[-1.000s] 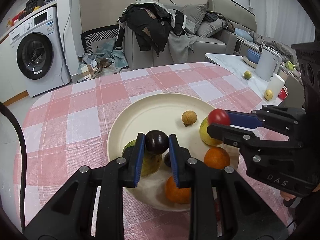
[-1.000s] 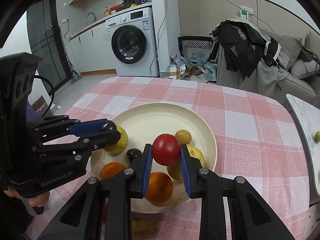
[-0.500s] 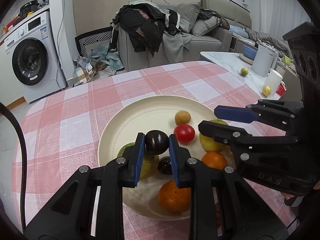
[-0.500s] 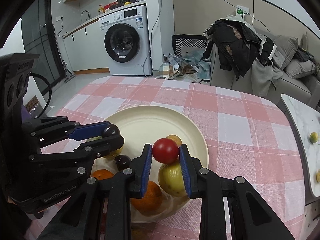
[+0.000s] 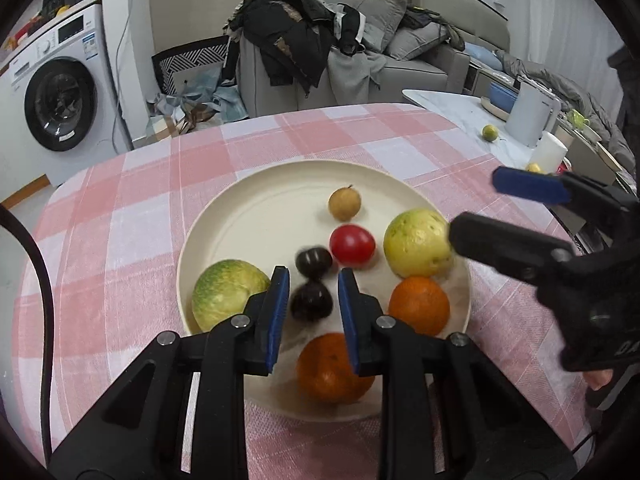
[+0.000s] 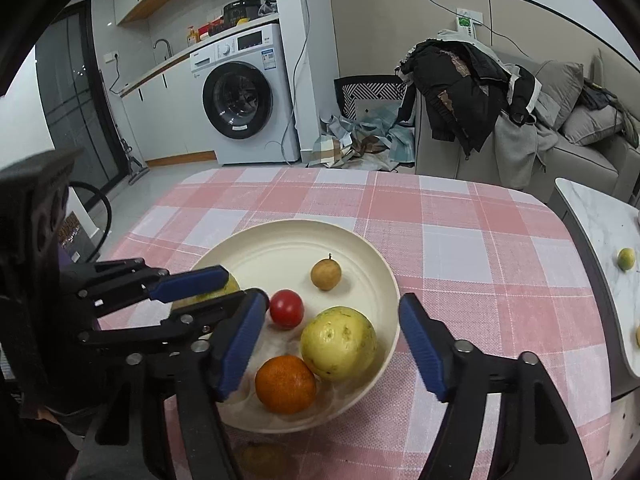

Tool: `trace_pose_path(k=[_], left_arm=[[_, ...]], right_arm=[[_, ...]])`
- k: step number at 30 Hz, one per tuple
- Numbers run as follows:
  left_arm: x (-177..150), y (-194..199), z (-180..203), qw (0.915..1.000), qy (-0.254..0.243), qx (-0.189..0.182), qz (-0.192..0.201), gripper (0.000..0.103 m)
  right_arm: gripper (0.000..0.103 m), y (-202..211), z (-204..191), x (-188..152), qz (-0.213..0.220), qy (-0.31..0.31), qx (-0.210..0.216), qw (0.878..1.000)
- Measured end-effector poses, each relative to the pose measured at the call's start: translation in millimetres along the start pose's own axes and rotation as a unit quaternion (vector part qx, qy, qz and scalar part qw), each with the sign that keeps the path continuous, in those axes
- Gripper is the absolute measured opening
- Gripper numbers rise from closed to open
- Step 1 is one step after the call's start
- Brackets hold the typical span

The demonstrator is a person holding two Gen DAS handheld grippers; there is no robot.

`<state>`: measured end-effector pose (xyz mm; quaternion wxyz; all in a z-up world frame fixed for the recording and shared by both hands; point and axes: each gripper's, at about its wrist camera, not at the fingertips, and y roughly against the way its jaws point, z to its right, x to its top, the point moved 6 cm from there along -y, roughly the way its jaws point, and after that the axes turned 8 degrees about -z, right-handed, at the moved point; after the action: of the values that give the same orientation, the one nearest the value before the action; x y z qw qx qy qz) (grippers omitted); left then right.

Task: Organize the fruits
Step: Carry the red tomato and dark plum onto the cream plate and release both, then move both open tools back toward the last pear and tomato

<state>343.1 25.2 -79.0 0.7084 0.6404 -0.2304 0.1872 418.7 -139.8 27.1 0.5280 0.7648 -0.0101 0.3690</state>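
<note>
Released tomato (image 5: pixel 352 243) now in plate (image 5: pixel 256 208)

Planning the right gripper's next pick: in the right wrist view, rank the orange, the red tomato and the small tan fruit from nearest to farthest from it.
1. Orange: between the right gripper's fingers, low, left of centre.
2. Red tomato: just beyond the left fingertip.
3. Small tan fruit: farthest, mid-plate.

A white front-loading washing machine (image 6: pixel 245 98) stands under a counter, with bottles and a dark pot (image 6: pixel 241 8) on top. A grey sofa (image 5: pixel 404 68) carries cushions and a heap of dark clothes (image 5: pixel 292 36). Crumpled fabric (image 6: pixel 362 138) lies on the floor beside it. A pink-and-white checked tablecloth (image 6: pixel 460 240) covers the table
</note>
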Motion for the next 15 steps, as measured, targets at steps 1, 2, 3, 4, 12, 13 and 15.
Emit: trace_pose_path(k=[1, 2, 3, 4, 12, 13, 15], left_arm=[[-3.1, 2.1, -0.1, 1.0000, 0.000, 0.004, 0.001, 0.024], [-6.9, 5.8, 1.2, 1.0000, -0.002, 0.004, 0.004, 0.028], [-10.0, 9.3, 2.6, 1.0000, -0.005, 0.002, 0.006, 0.032], [-13.9, 14.5, 4.2, 0.9999, -0.007, 0.003, 0.012, 0.044], [-36.3, 64.9, 8.7, 0.9981, 0.007, 0.017, 0.058, 0.083], [-39.4, 71.0, 8.4, 0.9980, 0.010, 0.018, 0.061, 0.083], [-47.7, 82.8, 9.3, 0.9974, 0.014, 0.019, 0.068, 0.084]], right_arm=[[0.078, 2.5, 1.3, -1.1, 0.001, -0.003, -0.001, 1.000], [0.079, 5.7, 2.1, -2.8, 0.003, -0.004, -0.002, 1.000], [0.083, 10.2, 2.7, -5.4, 0.007, -0.002, -0.004, 1.000], [0.086, 13.1, 3.1, -7.0, 0.010, 0.001, -0.008, 1.000], [0.102, 37.9, 8.2, -29.0, 0.033, 0.017, -0.024, 0.999], [0.103, 40.0, 9.4, -32.5, 0.032, 0.017, -0.026, 0.999], [0.103, 42.6, 10.7, -38.8, 0.030, 0.014, -0.026, 0.999]])
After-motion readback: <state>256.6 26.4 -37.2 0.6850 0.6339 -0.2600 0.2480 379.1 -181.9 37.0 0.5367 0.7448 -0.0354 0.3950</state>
